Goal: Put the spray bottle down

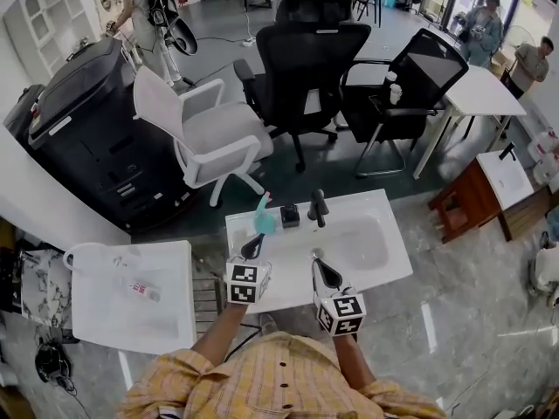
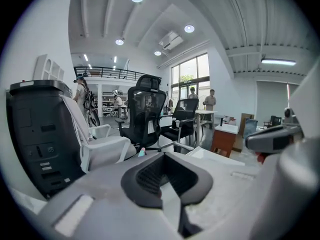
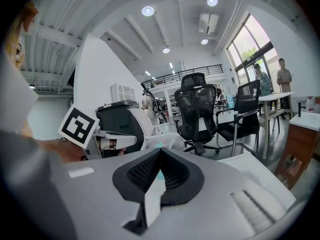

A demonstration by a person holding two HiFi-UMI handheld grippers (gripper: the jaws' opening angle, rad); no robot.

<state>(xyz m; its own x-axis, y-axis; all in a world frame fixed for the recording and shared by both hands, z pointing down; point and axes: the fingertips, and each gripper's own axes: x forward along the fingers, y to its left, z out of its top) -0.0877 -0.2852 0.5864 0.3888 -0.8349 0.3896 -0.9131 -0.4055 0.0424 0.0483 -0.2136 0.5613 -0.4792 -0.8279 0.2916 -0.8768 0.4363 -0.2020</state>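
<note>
Sink counter [image 1: 384,264] with upright spray bottle [image 1: 264,219], apparently just beyond left gripper [image 1: 254,245].

spray bottle [image 1: 263,220]: translucent plastic | sink [image 1: 393,264]: glossy white | floor [image 1: 454,321]: polished stone

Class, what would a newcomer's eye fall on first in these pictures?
A teal spray bottle stands on the white sink's back left rim, near a black tap. The left gripper and right gripper hover at its near edge, shut and empty. Black chairs stand behind.
</note>
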